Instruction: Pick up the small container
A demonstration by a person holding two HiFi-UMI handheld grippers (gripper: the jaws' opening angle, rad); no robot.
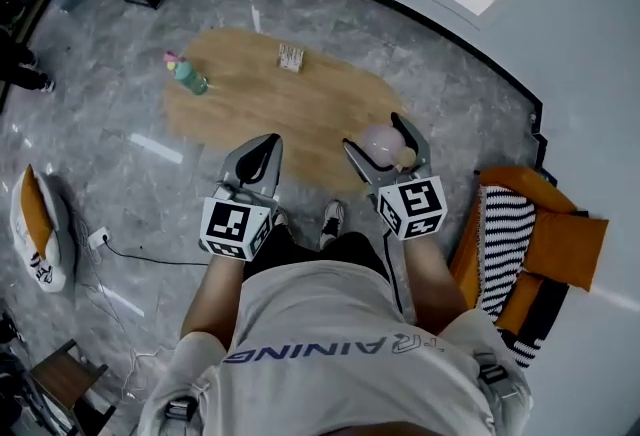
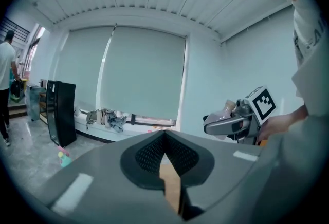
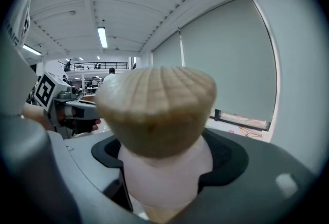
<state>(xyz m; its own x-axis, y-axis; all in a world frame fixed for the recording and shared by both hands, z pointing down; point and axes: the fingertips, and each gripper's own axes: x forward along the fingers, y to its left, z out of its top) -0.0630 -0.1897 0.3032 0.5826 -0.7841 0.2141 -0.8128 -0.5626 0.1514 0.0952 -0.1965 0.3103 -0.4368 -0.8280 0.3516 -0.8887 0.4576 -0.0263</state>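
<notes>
- right gripper [image 1: 373, 132] is clamping the small container [image 3: 163, 166]; both jaws are pressing on its pale pink body, set fairly wide around it
- the container's beige ribbed lid [image 3: 157, 110] is sticking out of the jaws on the gripper-body side, filling most of the right gripper view
- in the head view the container [image 1: 380, 142] is sitting between the right jaws, lifted clear above the table, not touching it
- left gripper [image 2: 164, 133] is holding nothing; its jaws are meeting at the tips
- left gripper [image 1: 271, 139] is hovering just beside the right one, the two apart, both pointing away from the person
- wooden table [image 1: 300, 114] is lying below and beyond both jaw pairs
- green bottle [image 1: 188, 75] with a pink top is standing on the table, well beyond the left jaws and off to their left
- small box [image 1: 291, 57] is sitting on the table's far edge, well ahead of both jaws
- orange chair [image 1: 575, 234] with a striped cushion [image 1: 505, 239] is standing to the right of the right jaws
</notes>
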